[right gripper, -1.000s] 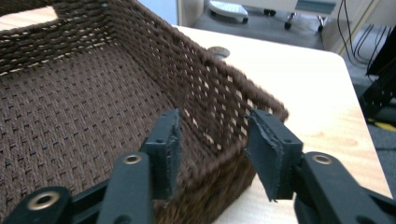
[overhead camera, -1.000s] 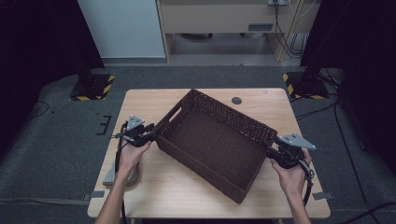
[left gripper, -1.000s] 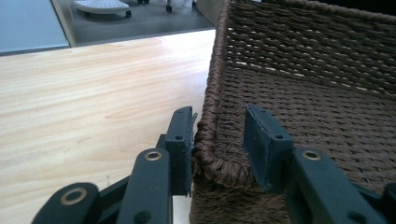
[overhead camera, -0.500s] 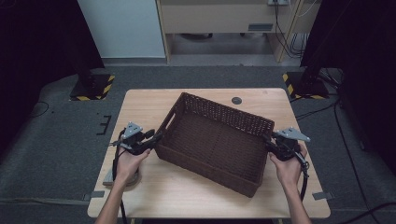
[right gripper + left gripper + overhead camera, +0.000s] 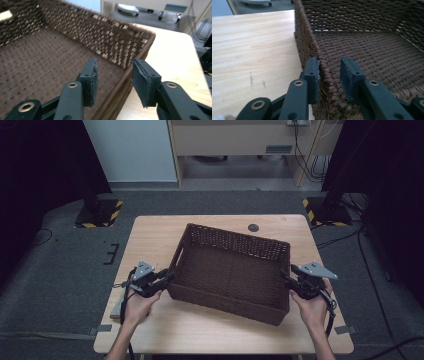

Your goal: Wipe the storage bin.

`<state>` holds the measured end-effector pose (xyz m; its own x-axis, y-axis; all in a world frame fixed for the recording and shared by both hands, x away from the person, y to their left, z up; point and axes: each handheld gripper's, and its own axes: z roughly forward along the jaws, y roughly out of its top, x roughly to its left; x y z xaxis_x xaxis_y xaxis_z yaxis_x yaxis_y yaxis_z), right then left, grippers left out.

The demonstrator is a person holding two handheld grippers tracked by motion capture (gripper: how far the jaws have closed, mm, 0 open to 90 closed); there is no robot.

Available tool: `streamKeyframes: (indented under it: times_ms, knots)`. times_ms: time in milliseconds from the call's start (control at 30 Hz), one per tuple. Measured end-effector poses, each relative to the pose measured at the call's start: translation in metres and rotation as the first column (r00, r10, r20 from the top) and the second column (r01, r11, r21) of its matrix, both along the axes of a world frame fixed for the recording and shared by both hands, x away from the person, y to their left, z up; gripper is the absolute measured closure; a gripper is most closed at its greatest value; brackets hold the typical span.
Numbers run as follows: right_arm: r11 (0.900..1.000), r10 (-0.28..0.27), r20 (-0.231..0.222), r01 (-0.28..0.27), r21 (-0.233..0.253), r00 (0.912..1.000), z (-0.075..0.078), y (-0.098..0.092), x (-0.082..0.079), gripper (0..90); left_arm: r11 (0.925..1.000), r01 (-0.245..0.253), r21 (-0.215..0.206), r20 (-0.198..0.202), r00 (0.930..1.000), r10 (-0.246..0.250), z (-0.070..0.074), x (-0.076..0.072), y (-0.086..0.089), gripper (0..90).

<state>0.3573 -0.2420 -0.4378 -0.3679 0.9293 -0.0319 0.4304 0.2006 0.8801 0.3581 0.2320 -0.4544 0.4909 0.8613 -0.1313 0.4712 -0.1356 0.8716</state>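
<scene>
So the wicker basket (image 5: 232,267) sits mid-table, long axis running gripper to gripper. Left gripper (image 5: 329,72) straddles its left end wall, right gripper (image 5: 113,77) its right end wall, both spread, neither pinching yet.

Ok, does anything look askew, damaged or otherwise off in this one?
The wicker basket sits skewed on the table, its sides not parallel to the table edges. The left gripper and right gripper each straddle a basket wall with jaws open. No damage or spill stands out.
</scene>
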Motion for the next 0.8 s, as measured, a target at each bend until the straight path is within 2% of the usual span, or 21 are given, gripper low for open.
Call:
streamKeyframes:
  times_ms: [67, 133, 200, 233, 267, 367, 500, 533, 667, 733, 800]
  knots:
    - [1.0, -0.001, -0.013, 0.001, -0.017, 0.9999, -0.004, 0.001, -0.002, 61.1, 0.9999, 0.002, 0.01, 0.003, 1.0, -0.002, 0.001, -0.004, -0.002, 66.7]
    - [0.999, -0.021, -0.025, 0.02, -0.03, 0.9995, -0.007, -0.001, -0.002, 69.0, 0.9998, 0.011, 0.016, 0.006, 0.9999, -0.011, 0.001, -0.007, -0.002, 66.6]
    - [0.999, -0.03, -0.019, 0.03, -0.012, 0.9994, -0.009, -0.003, 0.001, 70.8, 0.9998, 0.019, 0.004, 0.005, 0.9998, -0.019, 0.003, -0.007, -0.002, 65.0]
    - [0.999, -0.031, -0.017, 0.031, -0.019, 0.9994, -0.009, -0.004, 0.002, 71.6, 0.9999, 0.016, -0.005, 0.013, 0.9998, -0.016, 0.004, -0.006, -0.002, 62.5]
    - [0.999, -0.036, -0.013, 0.036, -0.028, 0.9993, -0.008, -0.003, 0.004, 72.4, 0.9999, 0.016, -0.005, 0.013, 0.9998, -0.016, 0.004, -0.006, -0.002, 60.3]
    - [0.998, -0.04, -0.001, 0.04, -0.056, 0.9992, -0.009, -0.002, 0.013, 74.0, 0.9999, 0.007, -0.011, 0.016, 0.9998, -0.007, 0.008, -0.004, -0.002, 62.0]
    - [0.998, -0.032, -0.003, 0.032, -0.048, 0.9995, -0.009, -0.003, 0.026, 73.3, 0.9996, 0.022, 0.02, 0.004, 0.9998, -0.022, 0.003, -0.005, -0.007, 64.0]
    - [0.999, -0.03, -0.009, 0.029, -0.043, 0.9995, -0.009, -0.003, 0.026, 71.1, 0.9998, 0.019, 0.008, -0.003, 0.9998, -0.019, 0.003, -0.006, -0.006, 63.9]
    - [1.0, -0.017, 0.006, 0.017, -0.017, 0.9998, -0.007, -0.007, 0.013, 64.8, 0.9998, 0.014, -0.012, -0.008, 0.9999, -0.014, 0.004, -0.01, -0.005, 66.6]
    - [1.0, 0.002, 0.005, -0.002, -0.006, 1.0, -0.007, -0.009, 0.001, 65.8, 0.9999, 0.007, -0.013, -0.008, 0.9999, -0.008, 0.004, -0.012, -0.005, 67.8]
    - [1.0, 0.014, -0.005, -0.014, -0.014, 0.9999, -0.009, -0.01, -0.006, 71.6, 0.9998, 0.001, -0.018, -0.008, 1.0, -0.001, 0.004, -0.014, -0.007, 68.1]
